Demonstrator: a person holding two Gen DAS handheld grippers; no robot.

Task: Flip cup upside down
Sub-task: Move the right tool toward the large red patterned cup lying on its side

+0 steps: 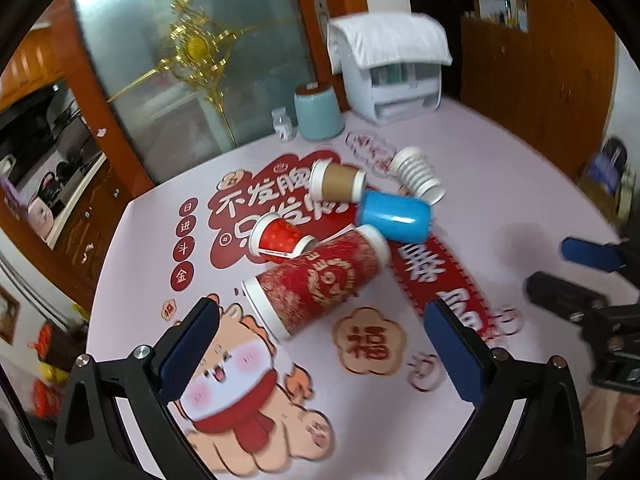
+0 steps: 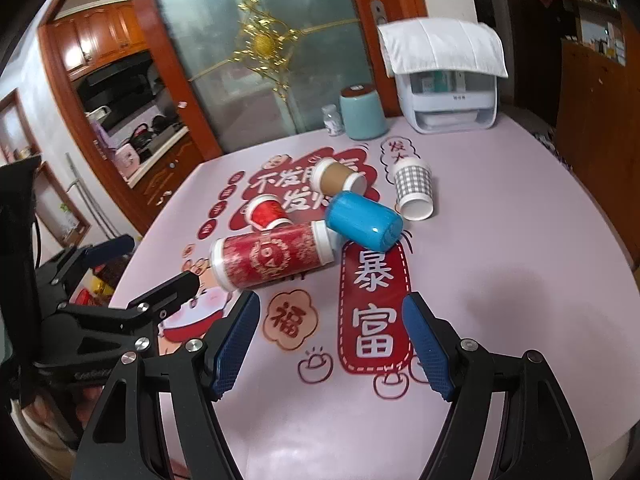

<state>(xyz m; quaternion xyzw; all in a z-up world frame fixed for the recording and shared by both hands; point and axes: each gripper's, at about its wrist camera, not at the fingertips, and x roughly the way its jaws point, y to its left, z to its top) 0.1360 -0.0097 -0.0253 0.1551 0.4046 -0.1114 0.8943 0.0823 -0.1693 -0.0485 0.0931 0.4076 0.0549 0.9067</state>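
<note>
Lying toppled, five cups [image 2: 276, 258] cluster ahead of both gaping, empty claws [image 1: 320, 344].

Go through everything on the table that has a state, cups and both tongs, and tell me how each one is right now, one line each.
Tall red cup: on its side.
Small red cup: on its side.
Brown cup: on its side.
Blue cup: on its side, touching the tall red cup.
Checked cup: tipped over, mouth toward the camera.
Teal canister: upright, lid on.
Left tongs: open, empty.
Right tongs: open, empty.
</note>
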